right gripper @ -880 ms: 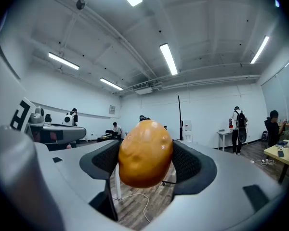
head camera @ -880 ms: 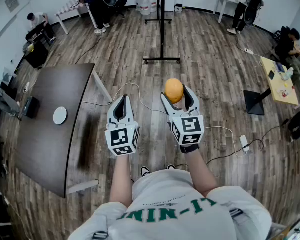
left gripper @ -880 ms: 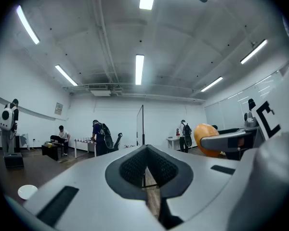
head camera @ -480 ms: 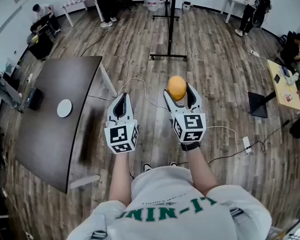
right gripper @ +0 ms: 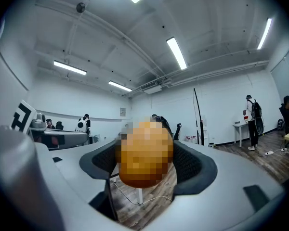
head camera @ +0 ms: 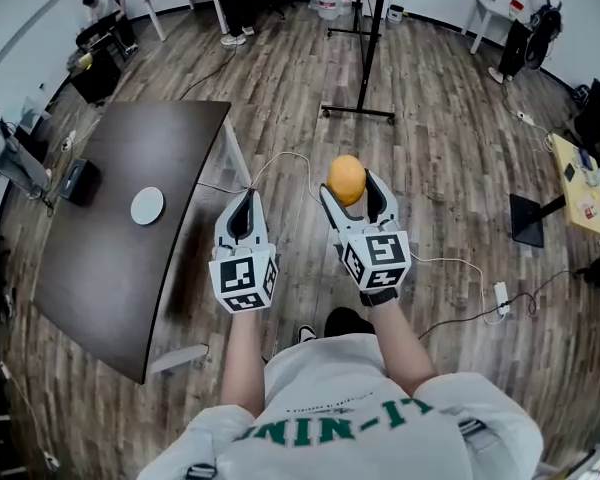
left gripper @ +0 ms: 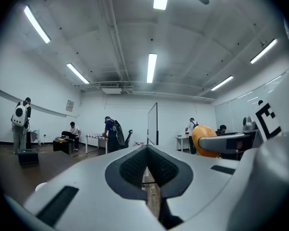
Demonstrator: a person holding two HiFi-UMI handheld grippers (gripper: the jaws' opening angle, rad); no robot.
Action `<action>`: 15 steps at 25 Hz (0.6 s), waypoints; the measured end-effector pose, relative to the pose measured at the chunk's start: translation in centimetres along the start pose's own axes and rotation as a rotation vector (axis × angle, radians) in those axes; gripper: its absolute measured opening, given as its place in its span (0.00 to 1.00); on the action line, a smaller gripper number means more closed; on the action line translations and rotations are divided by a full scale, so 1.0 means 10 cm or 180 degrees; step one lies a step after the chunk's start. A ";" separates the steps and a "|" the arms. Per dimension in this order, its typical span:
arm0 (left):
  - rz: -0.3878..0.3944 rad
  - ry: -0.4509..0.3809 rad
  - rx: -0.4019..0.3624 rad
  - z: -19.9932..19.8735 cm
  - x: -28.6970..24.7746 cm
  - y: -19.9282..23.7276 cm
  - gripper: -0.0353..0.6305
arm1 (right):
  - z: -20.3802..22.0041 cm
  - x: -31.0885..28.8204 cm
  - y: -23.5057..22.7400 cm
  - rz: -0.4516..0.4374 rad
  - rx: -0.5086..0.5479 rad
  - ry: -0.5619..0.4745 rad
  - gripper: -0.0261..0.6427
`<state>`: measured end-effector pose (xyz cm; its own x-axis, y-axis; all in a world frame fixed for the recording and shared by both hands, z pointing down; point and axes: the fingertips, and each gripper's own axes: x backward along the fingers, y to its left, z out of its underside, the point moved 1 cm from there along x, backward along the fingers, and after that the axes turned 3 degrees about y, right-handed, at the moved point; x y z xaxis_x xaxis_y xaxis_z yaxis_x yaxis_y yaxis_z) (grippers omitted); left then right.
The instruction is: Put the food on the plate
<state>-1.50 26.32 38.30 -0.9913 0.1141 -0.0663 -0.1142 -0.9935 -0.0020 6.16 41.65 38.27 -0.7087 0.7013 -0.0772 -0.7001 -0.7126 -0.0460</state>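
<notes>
A round orange piece of food (head camera: 347, 179) sits between the jaws of my right gripper (head camera: 349, 190), which is shut on it and held above the wooden floor; it fills the middle of the right gripper view as the same orange food (right gripper: 145, 153). My left gripper (head camera: 242, 211) hangs beside it, shut and empty; in its own view the left gripper (left gripper: 147, 166) shows its pads together. A small white plate (head camera: 147, 206) lies on the dark brown table (head camera: 100, 258) to the left, well apart from both grippers.
A black box (head camera: 80, 180) sits on the table's far left side. A black stand with a pole (head camera: 365, 48) rises ahead. Cables (head camera: 460, 298) trail over the floor at right. People stand and sit along the room's far walls.
The table and plate have shifted rightward and closer in the head view as the person moves. Both grippers keep their pose, the orange food still held in the right one.
</notes>
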 end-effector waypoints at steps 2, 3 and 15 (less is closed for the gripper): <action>-0.0063 0.0040 0.0036 0.06 0.00 0.15 0.07 | 0.06 -0.10 0.12 -0.0056 -0.0022 0.0035 0.57; -0.0085 0.0063 0.0042 0.09 -0.02 0.22 0.07 | 0.08 -0.18 0.16 -0.0078 -0.0031 0.0062 0.57; -0.0635 0.0165 0.0196 0.27 -0.86 1.46 0.07 | 0.19 -1.99 0.68 -0.0748 -0.0038 0.0236 0.57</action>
<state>5.21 10.82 41.51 -0.9441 0.3063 -0.1219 -0.3131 -0.9488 0.0407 15.30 22.86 41.35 -0.5179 0.8446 -0.1359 -0.8435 -0.5306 -0.0832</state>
